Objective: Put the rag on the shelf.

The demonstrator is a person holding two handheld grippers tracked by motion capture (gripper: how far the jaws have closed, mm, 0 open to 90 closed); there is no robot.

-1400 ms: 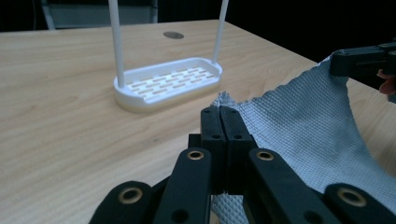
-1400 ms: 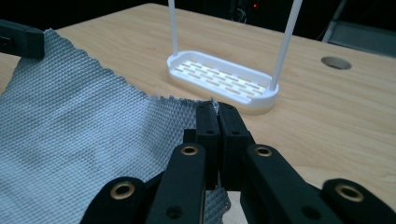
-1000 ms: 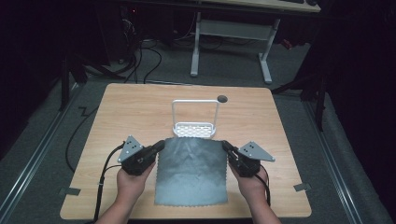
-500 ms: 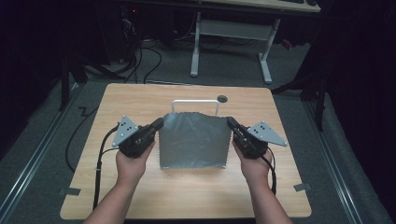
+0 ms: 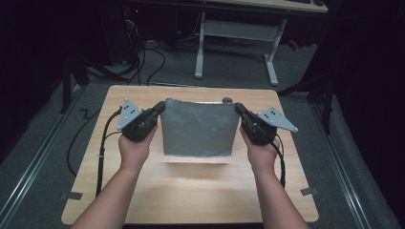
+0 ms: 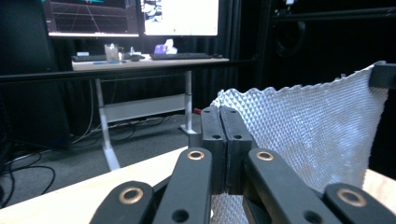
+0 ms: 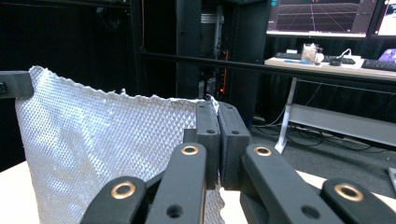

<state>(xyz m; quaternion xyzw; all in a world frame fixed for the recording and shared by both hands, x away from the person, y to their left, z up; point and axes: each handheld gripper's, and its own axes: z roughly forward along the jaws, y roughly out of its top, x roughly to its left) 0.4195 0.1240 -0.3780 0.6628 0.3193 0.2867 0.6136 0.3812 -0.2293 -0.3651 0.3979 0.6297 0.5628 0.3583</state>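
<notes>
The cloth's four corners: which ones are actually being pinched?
The two top corners of the cloth: the left gripper clamps one, the right gripper the other. The bottom corners hang free above the table.

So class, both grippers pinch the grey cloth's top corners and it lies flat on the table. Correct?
Not quite. The high view shows the grey cloth hanging clear of the table, pinched by the left gripper and right gripper.

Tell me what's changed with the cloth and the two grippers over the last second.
The grey cloth went from lying flat on the table to hanging clear above it, lifted by its far corners. The left gripper and right gripper rose and moved away from the person, staying shut on those corners. The table hasn't moved.
</notes>
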